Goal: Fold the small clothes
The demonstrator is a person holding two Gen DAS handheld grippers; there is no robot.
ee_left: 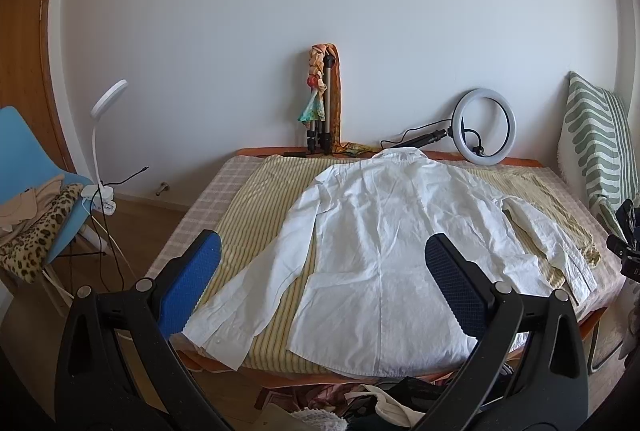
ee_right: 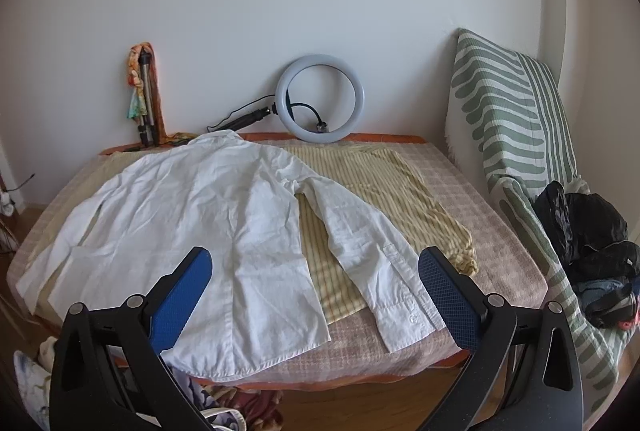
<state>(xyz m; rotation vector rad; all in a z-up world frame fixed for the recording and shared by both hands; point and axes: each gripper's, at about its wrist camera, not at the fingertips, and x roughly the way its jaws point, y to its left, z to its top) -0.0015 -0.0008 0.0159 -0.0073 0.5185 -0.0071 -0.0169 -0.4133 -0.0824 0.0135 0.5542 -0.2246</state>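
Observation:
A white long-sleeved shirt lies spread flat, back up, on the table, collar toward the wall, both sleeves angled outward. In the right wrist view the same shirt fills the table's left half, its right sleeve running toward the near edge. My left gripper hovers open above the shirt's near hem and left sleeve. My right gripper hangs open over the hem and the right sleeve cuff. Neither holds anything.
A yellow striped cloth lies under the shirt on a checked cover. At the wall stand a ring light and a folded tripod. A blue chair with clothes stands left; a green-striped cushion and dark clothes sit right.

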